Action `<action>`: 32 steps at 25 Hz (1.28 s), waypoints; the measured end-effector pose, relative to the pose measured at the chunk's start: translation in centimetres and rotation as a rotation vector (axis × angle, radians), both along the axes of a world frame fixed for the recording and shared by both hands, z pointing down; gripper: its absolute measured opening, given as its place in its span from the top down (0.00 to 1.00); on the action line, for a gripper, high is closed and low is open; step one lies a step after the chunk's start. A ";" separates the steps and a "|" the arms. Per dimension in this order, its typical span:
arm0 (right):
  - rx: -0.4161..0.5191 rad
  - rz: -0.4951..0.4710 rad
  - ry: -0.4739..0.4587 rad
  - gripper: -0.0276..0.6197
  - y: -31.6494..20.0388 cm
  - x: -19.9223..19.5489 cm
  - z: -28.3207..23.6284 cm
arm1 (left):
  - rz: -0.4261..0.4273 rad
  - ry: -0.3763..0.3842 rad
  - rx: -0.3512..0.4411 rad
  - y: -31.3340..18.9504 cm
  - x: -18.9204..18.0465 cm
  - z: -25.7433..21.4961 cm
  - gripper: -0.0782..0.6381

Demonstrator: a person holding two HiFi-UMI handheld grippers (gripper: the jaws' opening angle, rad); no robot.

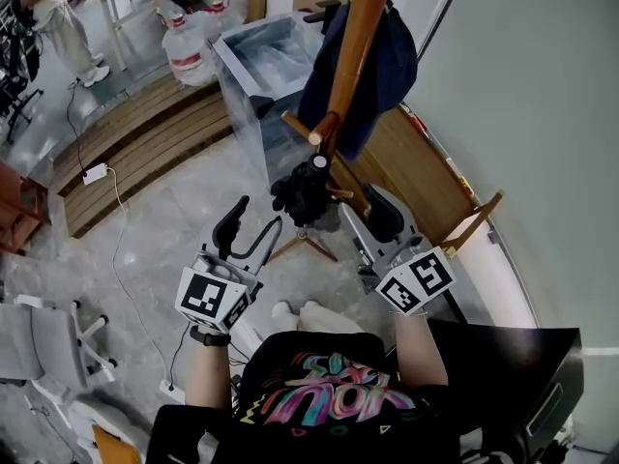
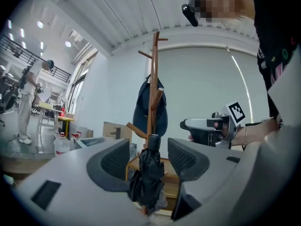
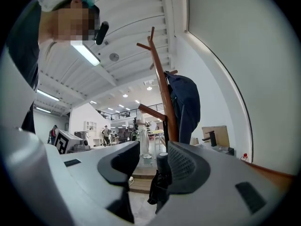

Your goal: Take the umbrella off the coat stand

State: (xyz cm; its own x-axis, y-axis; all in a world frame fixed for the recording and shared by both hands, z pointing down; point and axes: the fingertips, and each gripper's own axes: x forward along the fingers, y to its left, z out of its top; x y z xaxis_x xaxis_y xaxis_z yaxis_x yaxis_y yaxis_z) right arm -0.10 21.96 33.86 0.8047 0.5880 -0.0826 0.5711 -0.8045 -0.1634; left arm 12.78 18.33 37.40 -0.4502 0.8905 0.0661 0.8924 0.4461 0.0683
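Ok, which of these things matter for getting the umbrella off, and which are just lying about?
For the job:
- umbrella, hanging on the coat stand
- left tongs and right tongs, both open

Lying about:
- navy jacket on the stand
- clear bin
- water jugs
- white chair

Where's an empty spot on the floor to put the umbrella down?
The bare grey floor between the wooden platform and the left gripper is free. Around the coat stand it's crowded: umbrella, hanging jacket, clear bin and right gripper.
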 end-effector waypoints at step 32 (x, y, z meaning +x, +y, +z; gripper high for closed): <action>0.183 -0.084 -0.152 0.47 7.1 6.0 11.7 | 0.313 0.156 0.108 9.6 -4.3 12.2 0.43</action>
